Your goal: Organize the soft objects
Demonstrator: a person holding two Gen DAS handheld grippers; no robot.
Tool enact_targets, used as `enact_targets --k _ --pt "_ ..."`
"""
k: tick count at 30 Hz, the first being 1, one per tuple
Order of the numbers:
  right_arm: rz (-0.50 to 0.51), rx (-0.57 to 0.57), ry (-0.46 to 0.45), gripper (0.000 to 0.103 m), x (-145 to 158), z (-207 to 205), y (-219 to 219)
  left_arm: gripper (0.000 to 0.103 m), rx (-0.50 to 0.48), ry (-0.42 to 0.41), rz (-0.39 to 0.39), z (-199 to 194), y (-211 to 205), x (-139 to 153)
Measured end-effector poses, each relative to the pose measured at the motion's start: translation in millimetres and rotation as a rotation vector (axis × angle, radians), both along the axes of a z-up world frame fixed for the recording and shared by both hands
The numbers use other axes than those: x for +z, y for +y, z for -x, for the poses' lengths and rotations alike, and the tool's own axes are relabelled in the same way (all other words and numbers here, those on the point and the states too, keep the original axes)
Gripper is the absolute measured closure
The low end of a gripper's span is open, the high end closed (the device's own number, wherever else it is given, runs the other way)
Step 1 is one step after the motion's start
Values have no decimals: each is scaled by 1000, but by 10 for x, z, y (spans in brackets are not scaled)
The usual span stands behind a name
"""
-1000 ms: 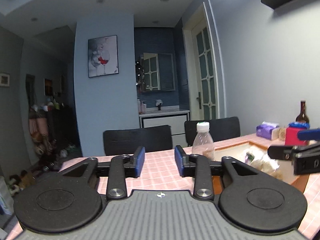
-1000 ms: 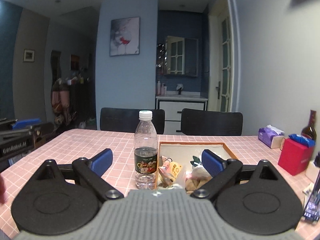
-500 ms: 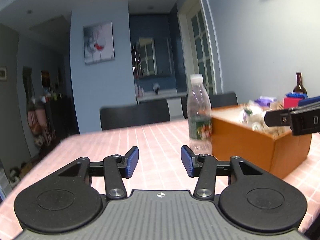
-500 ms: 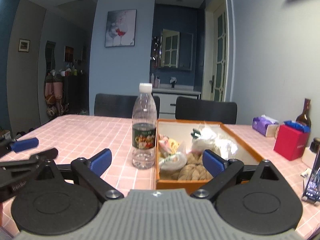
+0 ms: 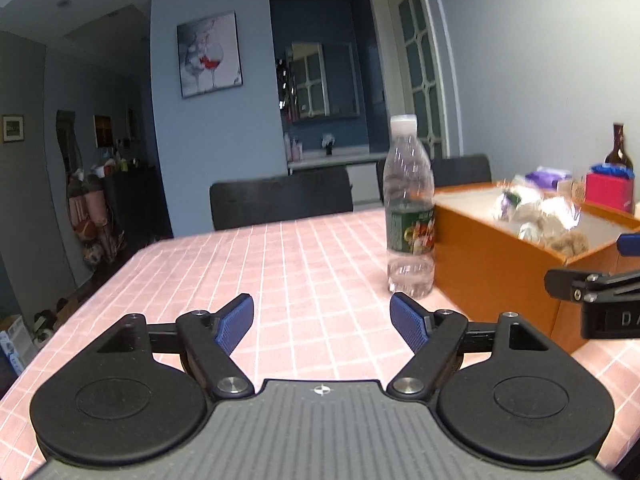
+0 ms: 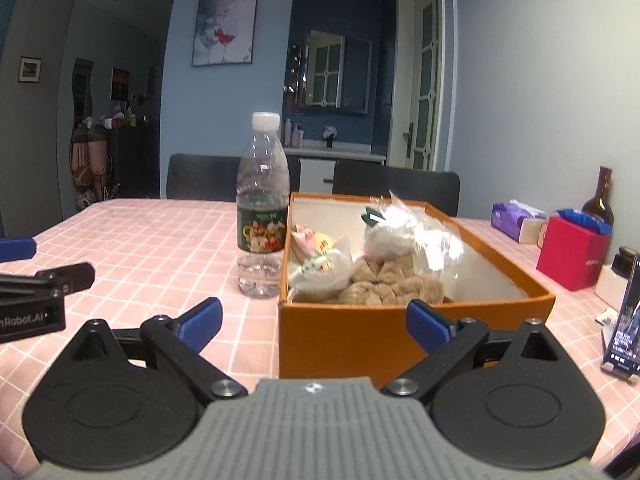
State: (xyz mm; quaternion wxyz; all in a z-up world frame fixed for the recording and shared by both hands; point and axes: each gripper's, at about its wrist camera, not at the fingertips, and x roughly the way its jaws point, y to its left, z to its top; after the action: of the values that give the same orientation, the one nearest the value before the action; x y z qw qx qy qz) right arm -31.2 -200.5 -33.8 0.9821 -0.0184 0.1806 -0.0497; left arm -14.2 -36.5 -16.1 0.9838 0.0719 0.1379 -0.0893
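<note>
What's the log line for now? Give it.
left gripper: just opened wider, empty | right gripper: open, empty | toys: in box

Each claw (image 5: 322, 322) (image 6: 314, 322) is black, with blue ribbed pads (image 5: 236, 322), silver pivot screws and a grey ridged base.

Both wrist views look low across the table (image 5: 312, 248), sharing the slightly blurred bottle (image 6: 262, 208).

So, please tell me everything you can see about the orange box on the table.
The orange box is an open rectangular box without a lid, looking like stiff cardboard, with pale inner walls. It stands flat on the pink checked tablecloth. Inside lie a tan plush toy and several items in clear plastic wrap, some rising above the rim. A water bottle stands upright close by its left wall; whether they touch is unclear. No gripper touches it.
</note>
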Motion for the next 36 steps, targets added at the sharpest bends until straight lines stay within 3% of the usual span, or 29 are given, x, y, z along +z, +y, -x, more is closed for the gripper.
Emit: enact_targets --k 8,36 --pt "-12 -12 32 6 -53 -63 11 12 50 86 -22 -34 72 -110" --pt "-43 -32 66 6 -120 -93 -7 11 63 70 -52 -23 94 -95"
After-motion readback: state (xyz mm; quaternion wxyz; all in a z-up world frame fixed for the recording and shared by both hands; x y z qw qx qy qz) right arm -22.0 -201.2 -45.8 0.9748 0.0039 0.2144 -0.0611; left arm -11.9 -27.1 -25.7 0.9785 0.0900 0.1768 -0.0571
